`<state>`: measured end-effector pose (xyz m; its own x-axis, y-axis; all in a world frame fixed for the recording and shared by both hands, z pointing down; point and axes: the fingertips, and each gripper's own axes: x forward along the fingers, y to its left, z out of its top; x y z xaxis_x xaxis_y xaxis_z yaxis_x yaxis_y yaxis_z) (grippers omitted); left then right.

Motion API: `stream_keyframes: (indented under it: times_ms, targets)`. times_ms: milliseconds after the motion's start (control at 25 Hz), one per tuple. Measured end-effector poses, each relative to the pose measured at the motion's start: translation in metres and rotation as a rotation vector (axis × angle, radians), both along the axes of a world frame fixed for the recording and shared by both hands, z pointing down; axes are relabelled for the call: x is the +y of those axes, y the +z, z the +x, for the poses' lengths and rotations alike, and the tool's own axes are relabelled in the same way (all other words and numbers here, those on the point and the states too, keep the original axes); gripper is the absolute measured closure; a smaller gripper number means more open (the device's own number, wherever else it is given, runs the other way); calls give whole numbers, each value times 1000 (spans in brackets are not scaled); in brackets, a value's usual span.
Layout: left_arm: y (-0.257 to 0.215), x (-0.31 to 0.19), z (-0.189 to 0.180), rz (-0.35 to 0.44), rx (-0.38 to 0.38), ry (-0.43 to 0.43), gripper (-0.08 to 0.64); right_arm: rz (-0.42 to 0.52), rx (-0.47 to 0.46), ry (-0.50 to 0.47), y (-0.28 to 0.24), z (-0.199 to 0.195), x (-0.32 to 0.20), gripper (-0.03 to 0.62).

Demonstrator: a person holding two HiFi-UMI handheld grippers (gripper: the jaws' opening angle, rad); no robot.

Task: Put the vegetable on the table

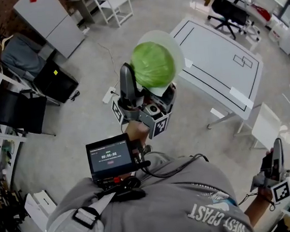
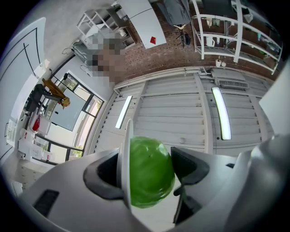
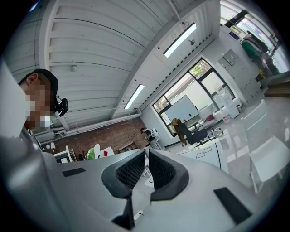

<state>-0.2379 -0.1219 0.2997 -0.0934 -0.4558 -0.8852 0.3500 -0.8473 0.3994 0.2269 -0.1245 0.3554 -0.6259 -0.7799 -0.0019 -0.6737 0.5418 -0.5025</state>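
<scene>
Green cabbage [image 1: 153, 64] sits squeezed between the jaws of my left gripper [image 2: 148, 170]. It is held up in the air beside the white table [image 1: 221, 64], not on it. A thin white thing, maybe a plate [image 1: 178, 48], is pinched in with it. My right gripper [image 3: 146, 154] is closed and holds nothing.

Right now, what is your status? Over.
Left tool shut on cabbage, white plate pinched beside it. Right tool shut, empty. Cabbage in the air, not yet on table. Nothing seen in the way.
</scene>
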Motion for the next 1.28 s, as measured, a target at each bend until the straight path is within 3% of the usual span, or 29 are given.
stream_keyframes:
  times_ms: [200, 520, 720, 1280]
  targets:
    - [-10, -2, -2, -18, 7, -13, 233, -15, -7, 12, -10, 7, -2, 583]
    - [-25, -11, 19, -27, -9, 35, 233, -44, -33, 43, -7, 18, 4, 583]
    - [0, -89, 29, -25, -46, 84, 233, -40, -50, 94, 23, 26, -57, 583]
    - [25, -232, -42, -56, -67, 324, 233, -47, -38, 274, 28, -89, -113, 583]
